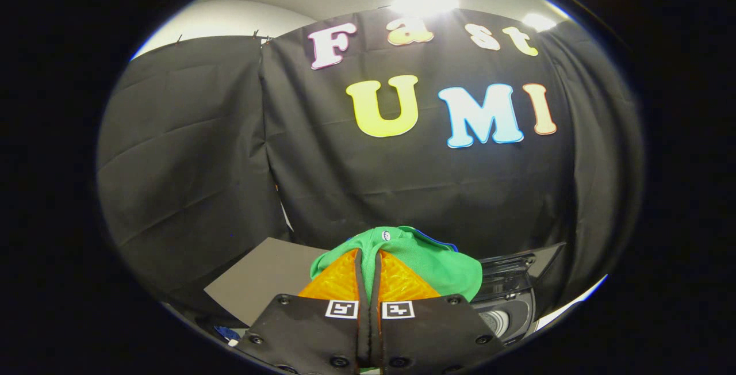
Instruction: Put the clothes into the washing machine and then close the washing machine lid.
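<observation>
**Green garment pinched, washer at four o'clock**

The gripper point(368, 263) had its orange fingers point(339, 280) pressed nearly together, pinching a green garment point(437, 263) that bunched over and just beyond their tips. The washing machine point(509, 306), lid point(520, 266) raised, sat at four o'clock from the fingers. A grey board point(264, 283) lay at nine o'clock.

No wording can be read. The gripper point(368, 263), its fingers pinched on the green garment point(445, 266), bears two square black-and-white coded markers point(341, 309). The garment's small round tag point(385, 236) seems printed but is too small to read.
</observation>
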Action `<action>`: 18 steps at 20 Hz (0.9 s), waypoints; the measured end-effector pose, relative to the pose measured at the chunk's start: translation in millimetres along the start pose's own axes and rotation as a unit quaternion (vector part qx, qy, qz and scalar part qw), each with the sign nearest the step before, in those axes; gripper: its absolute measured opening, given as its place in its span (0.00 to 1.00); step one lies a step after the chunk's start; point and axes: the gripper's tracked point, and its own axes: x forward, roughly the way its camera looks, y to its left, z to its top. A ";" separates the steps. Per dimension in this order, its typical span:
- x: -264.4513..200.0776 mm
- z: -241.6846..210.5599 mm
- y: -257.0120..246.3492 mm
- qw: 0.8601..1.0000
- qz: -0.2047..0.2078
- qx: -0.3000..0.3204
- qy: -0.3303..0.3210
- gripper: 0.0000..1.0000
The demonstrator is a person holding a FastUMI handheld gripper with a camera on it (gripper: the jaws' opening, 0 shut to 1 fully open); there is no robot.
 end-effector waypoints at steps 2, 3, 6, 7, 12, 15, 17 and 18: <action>-6.4 -2.7 -26.2 1.000 -0.011 0.003 -0.001 0.01; -8.4 -3.8 -38.8 1.000 -0.017 0.005 -0.002 0.01; -17.7 -8.4 -73.6 0.999 -0.033 0.008 -0.003 0.01; -20.2 -9.6 -84.4 0.999 -0.037 0.011 -0.004 0.01; -29.4 -20.7 -132.4 0.998 -0.057 0.031 0.000 0.01; -32.4 -32.6 -153.6 0.997 -0.067 0.034 0.006 0.01; -30.5 -42.7 -164.6 0.997 -0.069 0.034 0.015 0.01; -30.6 -48.7 -169.7 0.997 -0.069 0.036 0.020 0.01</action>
